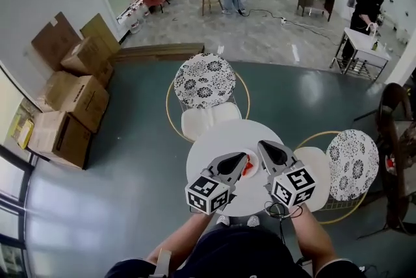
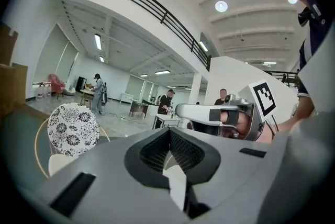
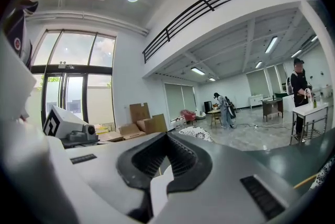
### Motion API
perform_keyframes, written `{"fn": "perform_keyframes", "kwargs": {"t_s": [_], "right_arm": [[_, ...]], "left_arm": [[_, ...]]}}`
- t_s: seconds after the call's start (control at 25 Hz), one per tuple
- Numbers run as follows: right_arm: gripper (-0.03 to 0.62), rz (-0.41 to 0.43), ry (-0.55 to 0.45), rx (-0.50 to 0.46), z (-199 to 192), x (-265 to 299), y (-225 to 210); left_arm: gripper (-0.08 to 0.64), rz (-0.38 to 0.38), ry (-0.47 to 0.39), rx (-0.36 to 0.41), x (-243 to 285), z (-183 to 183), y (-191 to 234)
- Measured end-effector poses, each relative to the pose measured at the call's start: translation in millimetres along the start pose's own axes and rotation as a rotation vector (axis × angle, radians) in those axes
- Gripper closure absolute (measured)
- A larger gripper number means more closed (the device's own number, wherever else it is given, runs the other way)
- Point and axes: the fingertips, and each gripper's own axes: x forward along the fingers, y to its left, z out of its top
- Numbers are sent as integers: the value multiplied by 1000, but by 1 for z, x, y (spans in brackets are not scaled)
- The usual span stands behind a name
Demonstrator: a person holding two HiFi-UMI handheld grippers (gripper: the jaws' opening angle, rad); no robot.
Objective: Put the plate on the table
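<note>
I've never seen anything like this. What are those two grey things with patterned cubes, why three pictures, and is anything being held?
There is no robot here. A person holds two hand tools whose jaws pinch like tongs, and the cubes are part of them. One picture comes from a camera on the person's head, looking down at a round white table with a patterned chair behind it. The other two come from cameras riding on the left gripper and the right gripper, looking along their jaws. Between them is a white plate with something red on it. Each gripper view shows a white edge in the closed jaws, so both seem to pinch the plate. I can't tell whether it touches the table.
</note>
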Motion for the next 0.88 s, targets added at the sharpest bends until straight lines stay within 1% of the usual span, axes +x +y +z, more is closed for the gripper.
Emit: {"fn": "perform_keyframes", "kwargs": {"t_s": [0.28, 0.88], "right_arm": [[589, 24, -23, -3, 9, -6, -3], [589, 40, -17, 12, 9, -8, -12]], "left_arm": [[554, -35, 17, 12, 9, 4, -12], [554, -54, 40, 30, 18, 7, -20]]}}
